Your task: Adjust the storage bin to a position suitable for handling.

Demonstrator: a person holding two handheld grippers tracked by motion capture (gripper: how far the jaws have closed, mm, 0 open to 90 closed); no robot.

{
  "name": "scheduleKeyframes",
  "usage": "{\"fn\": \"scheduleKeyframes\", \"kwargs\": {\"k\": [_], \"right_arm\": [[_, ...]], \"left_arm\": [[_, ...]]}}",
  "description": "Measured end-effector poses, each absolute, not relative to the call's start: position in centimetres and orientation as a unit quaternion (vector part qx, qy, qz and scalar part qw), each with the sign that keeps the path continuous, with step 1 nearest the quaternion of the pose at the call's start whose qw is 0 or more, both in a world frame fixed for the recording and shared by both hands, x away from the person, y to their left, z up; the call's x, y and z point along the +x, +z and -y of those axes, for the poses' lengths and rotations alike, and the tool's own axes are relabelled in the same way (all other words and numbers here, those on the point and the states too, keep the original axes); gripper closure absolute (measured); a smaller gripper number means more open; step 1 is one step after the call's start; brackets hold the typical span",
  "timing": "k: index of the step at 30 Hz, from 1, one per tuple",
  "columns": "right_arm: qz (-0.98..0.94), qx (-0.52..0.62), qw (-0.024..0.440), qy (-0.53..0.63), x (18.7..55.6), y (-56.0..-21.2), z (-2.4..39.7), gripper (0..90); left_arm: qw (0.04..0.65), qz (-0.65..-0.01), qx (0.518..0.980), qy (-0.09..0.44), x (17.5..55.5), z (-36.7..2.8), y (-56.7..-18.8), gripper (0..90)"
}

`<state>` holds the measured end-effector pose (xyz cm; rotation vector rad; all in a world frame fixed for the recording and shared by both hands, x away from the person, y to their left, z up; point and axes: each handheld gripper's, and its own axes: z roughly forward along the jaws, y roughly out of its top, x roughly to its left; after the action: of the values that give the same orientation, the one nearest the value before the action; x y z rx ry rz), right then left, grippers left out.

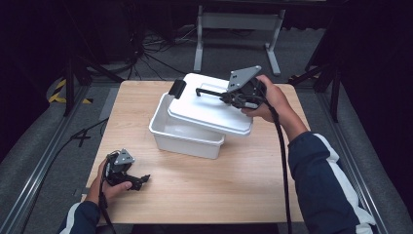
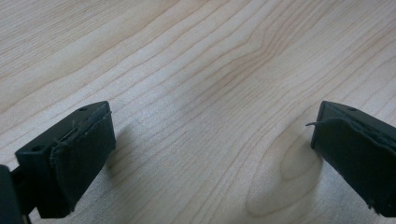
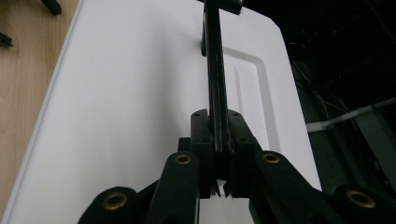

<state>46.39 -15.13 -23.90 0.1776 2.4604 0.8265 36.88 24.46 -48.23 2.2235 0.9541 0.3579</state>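
A white plastic bin (image 1: 185, 137) stands in the middle of the wooden table (image 1: 160, 195). Its white lid (image 1: 209, 109) lies askew over it, shifted toward the far right and tilted, with a black latch (image 1: 177, 88) at its far left end. The lid's thin black handle (image 1: 210, 92) stands up, and my right gripper (image 1: 229, 97) is shut on it. The right gripper view looks along that handle (image 3: 215, 84) clamped between the jaws, over the lid (image 3: 130, 102). My left gripper (image 1: 141, 181) rests open near the table's front left, above bare wood (image 2: 205, 93).
A white metal stand (image 1: 238, 29) and cables lie on the floor beyond the table's far edge. Black frame legs (image 1: 78, 73) stand at the far left and far right. Bare tabletop lies in front of the bin and to its left.
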Motion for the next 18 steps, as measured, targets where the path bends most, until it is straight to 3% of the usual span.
{"fn": "scheduleKeyframes", "kwargs": {"k": [18], "right_arm": [[-0.893,0.112,0.293,0.321,44.5,-23.3,23.2,84.5]], "left_arm": [[0.341,-0.366,0.855,0.138,36.9,-24.5,-48.2,0.2]]}}
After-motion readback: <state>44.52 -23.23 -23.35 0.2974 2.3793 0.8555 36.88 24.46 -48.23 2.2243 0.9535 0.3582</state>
